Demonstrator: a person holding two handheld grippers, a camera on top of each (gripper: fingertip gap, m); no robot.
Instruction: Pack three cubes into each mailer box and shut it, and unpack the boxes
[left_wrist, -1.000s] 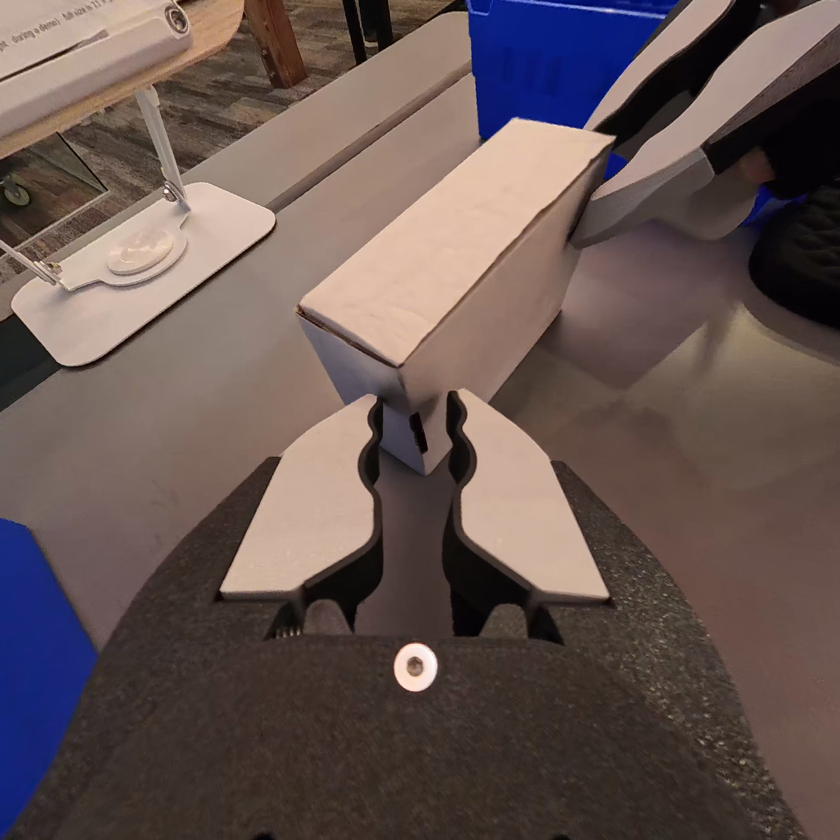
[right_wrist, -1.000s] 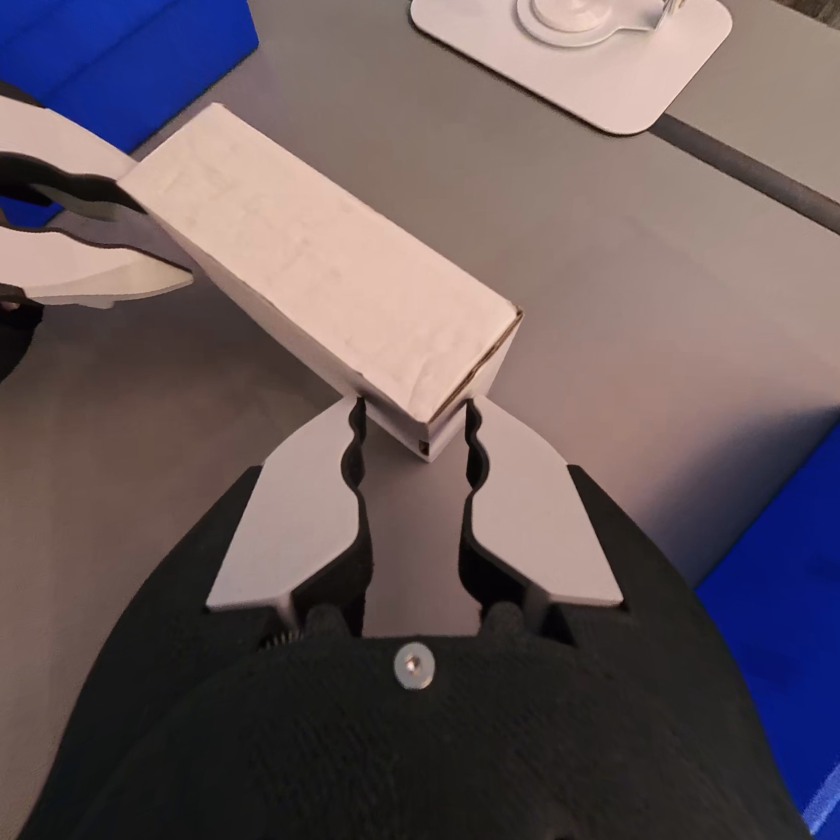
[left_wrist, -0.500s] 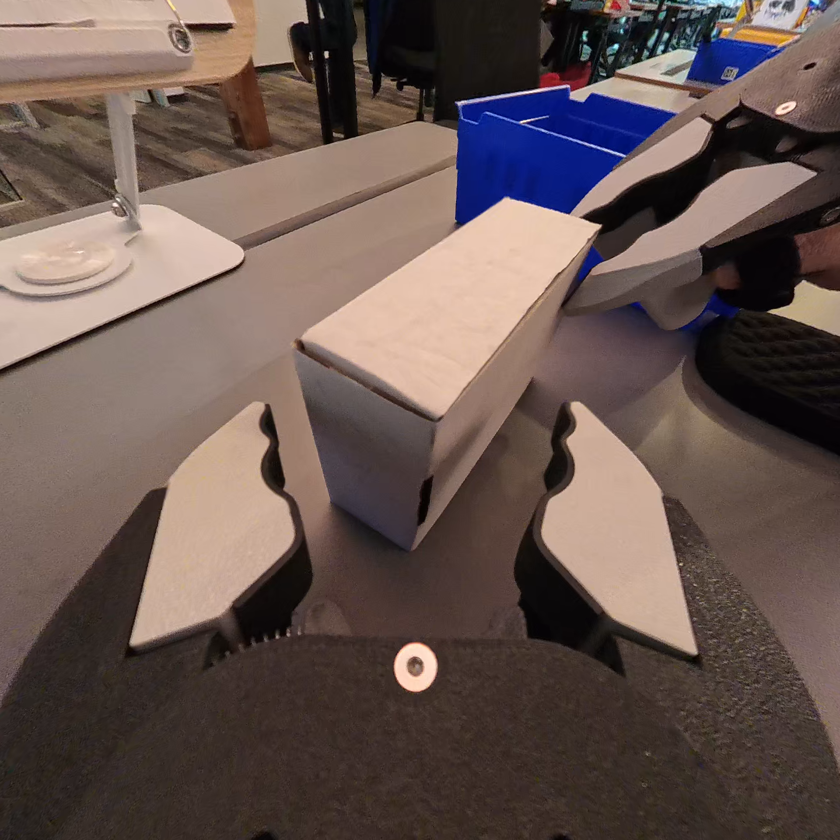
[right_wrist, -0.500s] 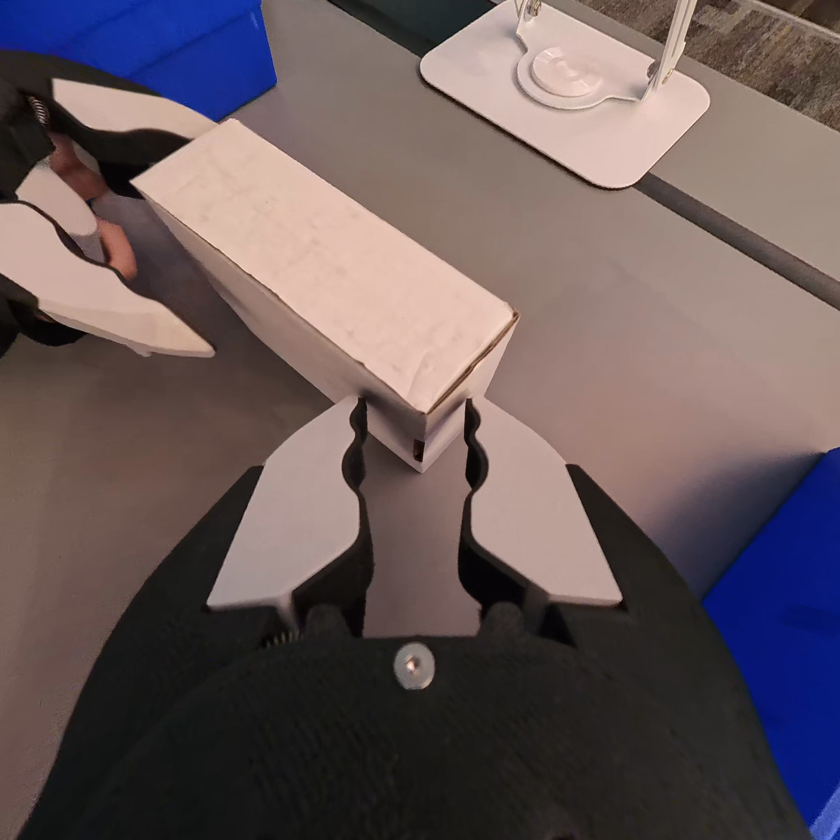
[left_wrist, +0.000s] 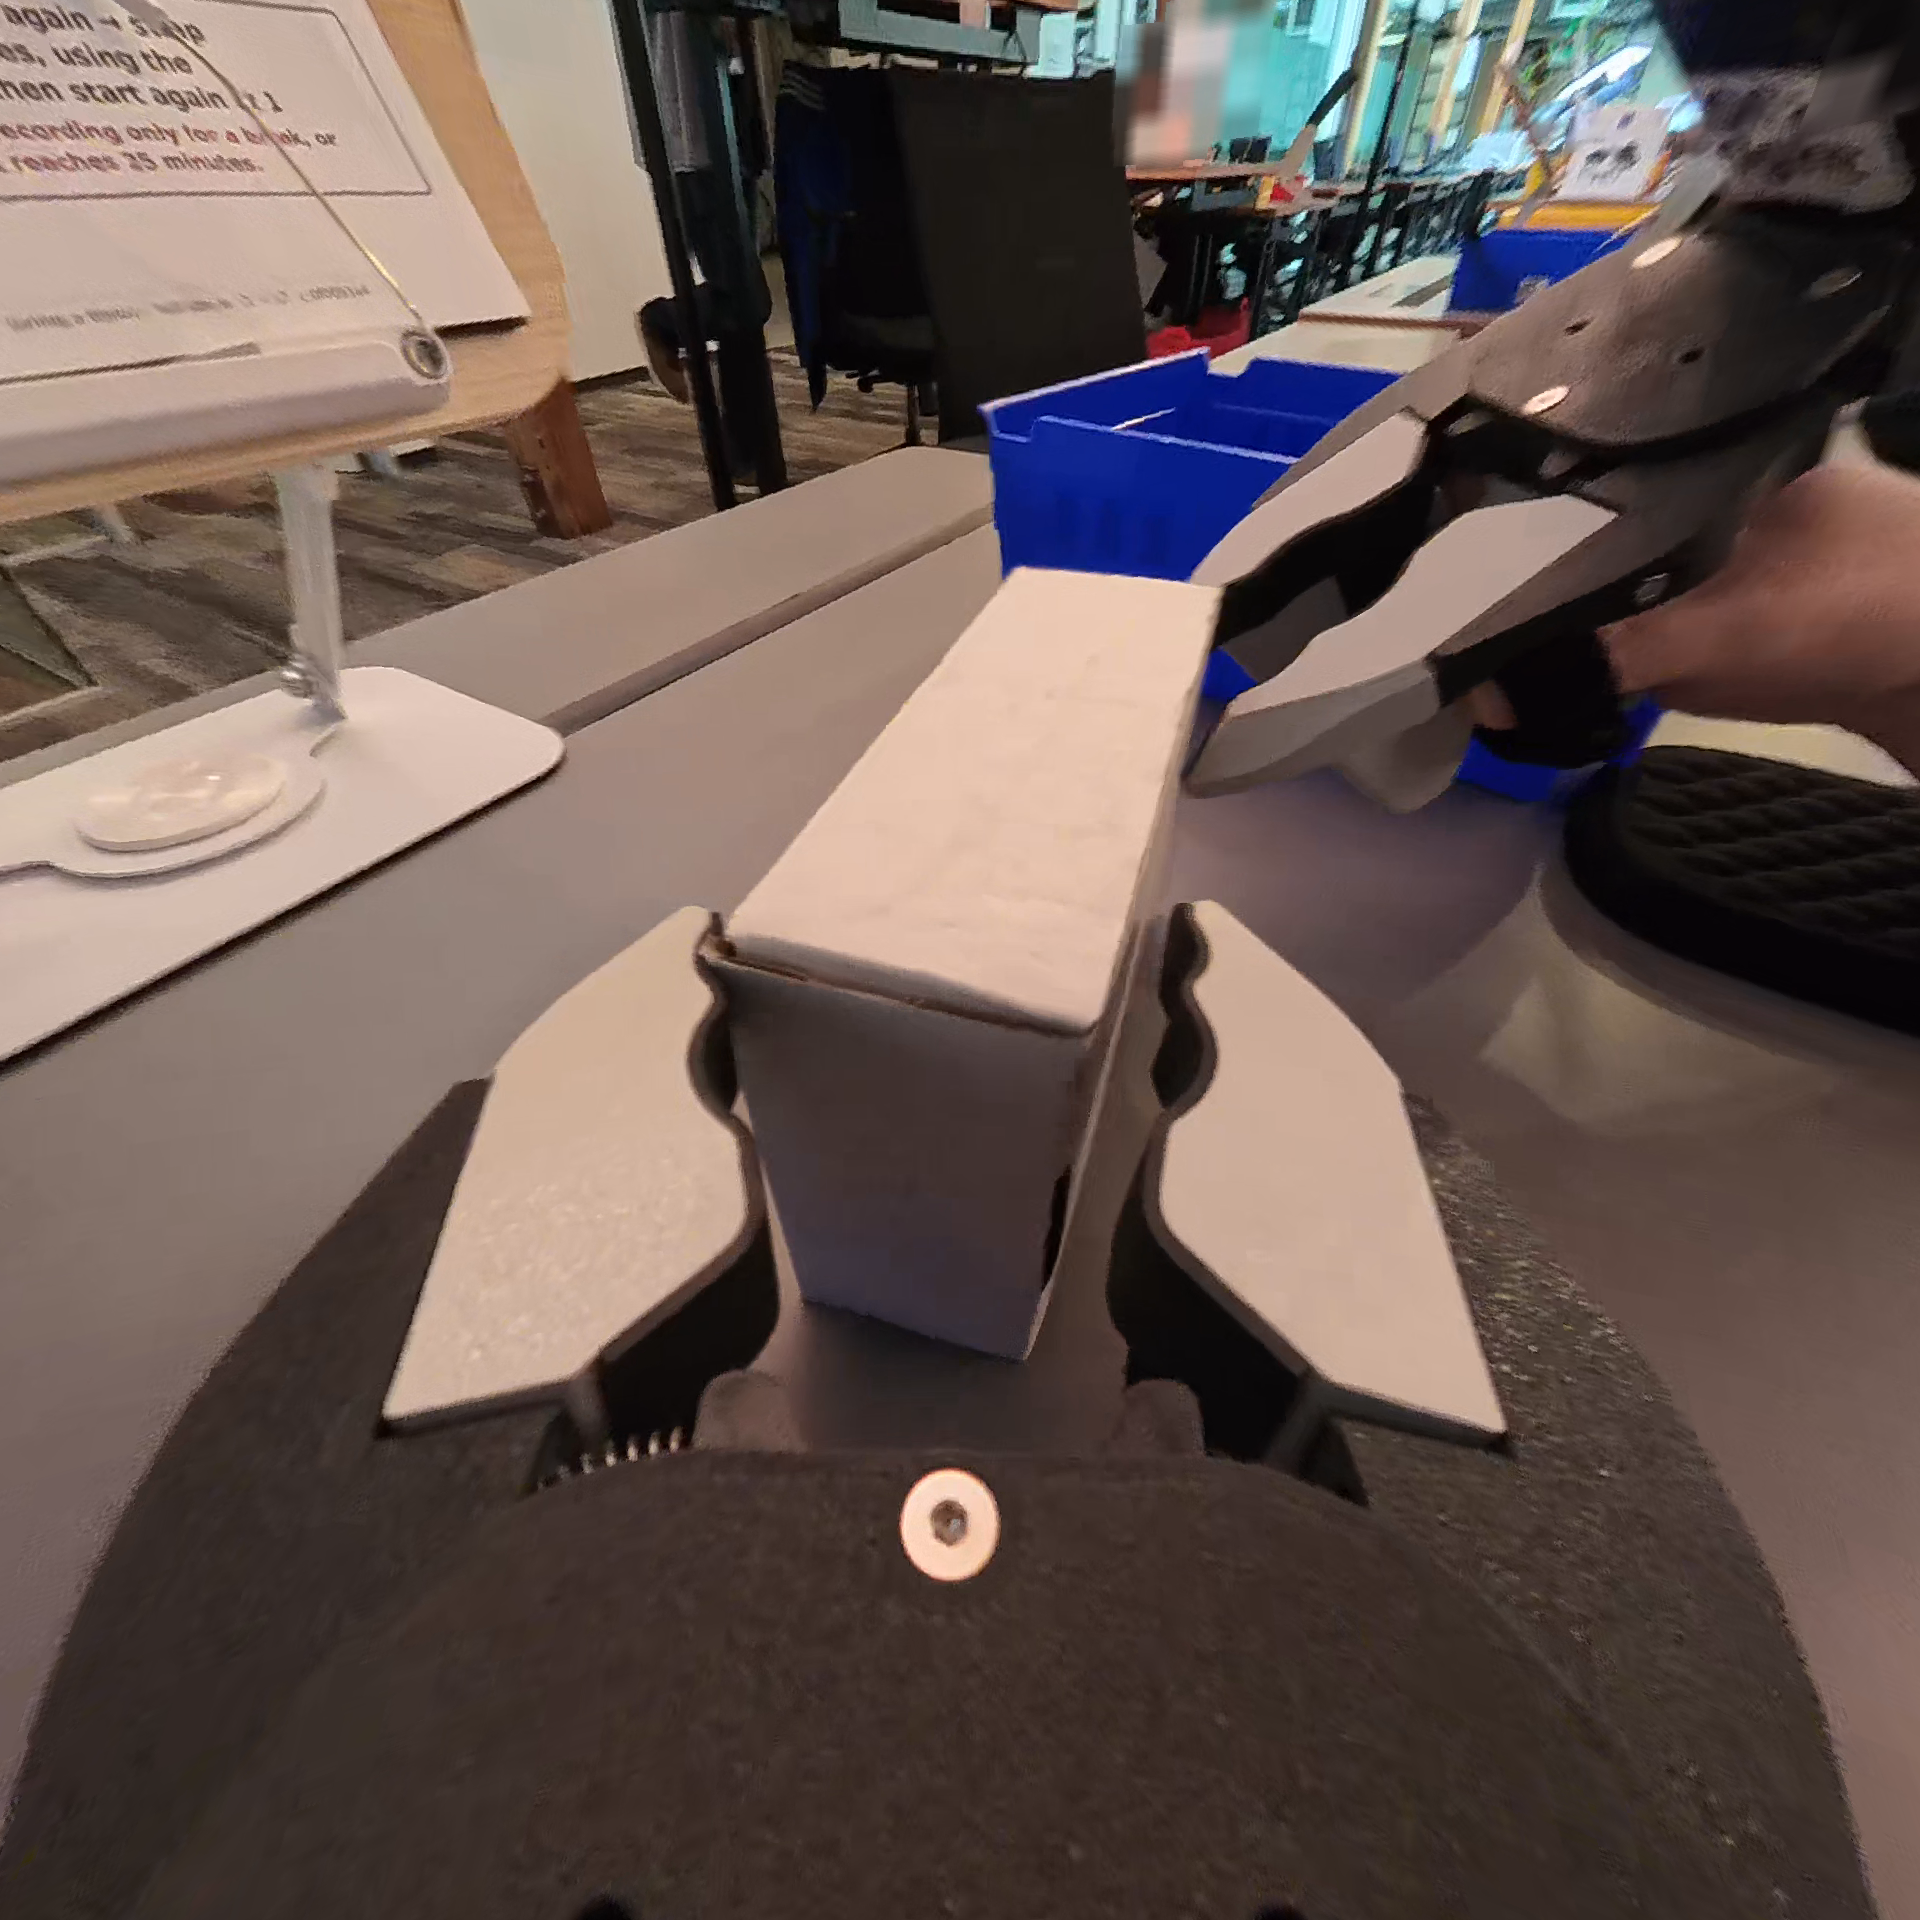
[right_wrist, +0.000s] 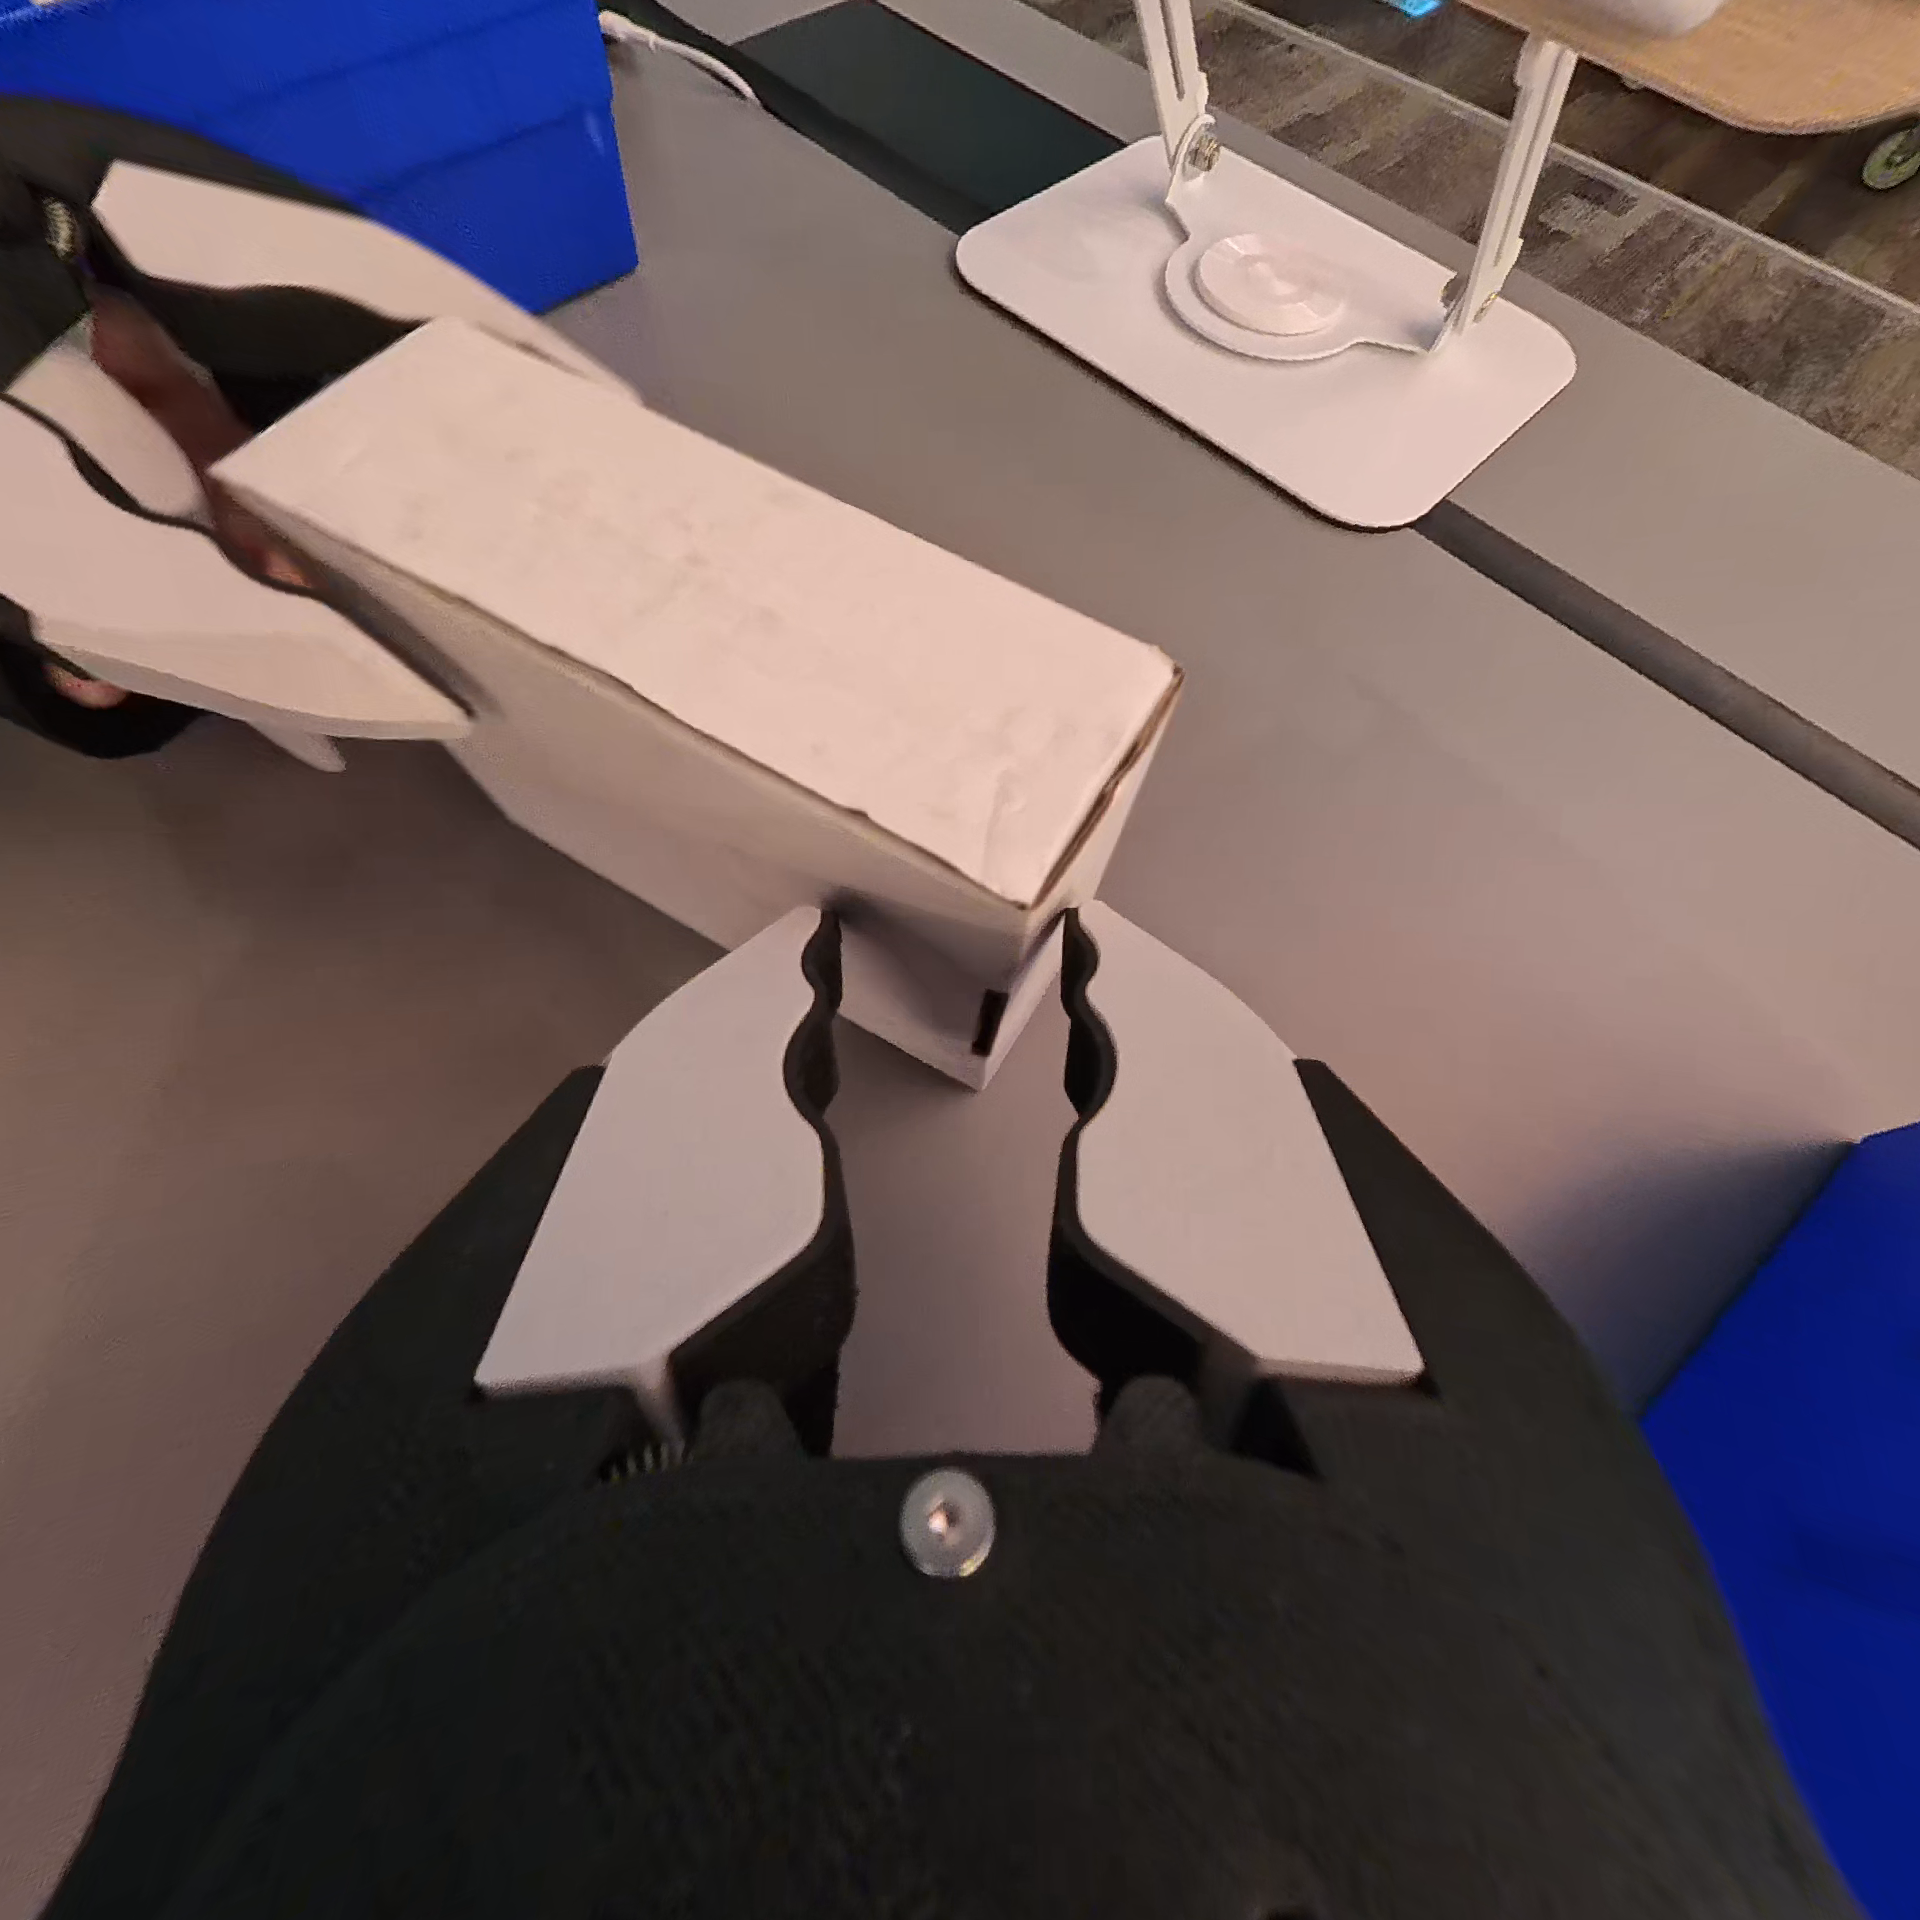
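Note:
A shut white mailer box (left_wrist: 997, 810) lies long on the grey table (left_wrist: 312, 1091). My left gripper (left_wrist: 940, 930) is closed around its near end, one finger on each side wall. My right gripper (right_wrist: 945, 920) is shut on the opposite end's lower corner; it also shows in the left wrist view (left_wrist: 1210, 675) at the far end of the box. In the right wrist view the box (right_wrist: 675, 603) runs away to the left, where one of the left gripper's fingers (right_wrist: 208, 665) shows against its side. No cubes are visible.
A blue bin (left_wrist: 1122, 478) stands behind the box, and another blue bin (right_wrist: 364, 135) is beyond the left gripper. A third blue bin (right_wrist: 1787, 1403) is at the right edge. A white stand base (right_wrist: 1278, 343) holds a sign (left_wrist: 208, 208). A black mat (left_wrist: 1766, 862) lies right.
My left gripper let go of the box's corner, opened wide, then closed around the whole end of the box. My right gripper kept its hold on the other corner.

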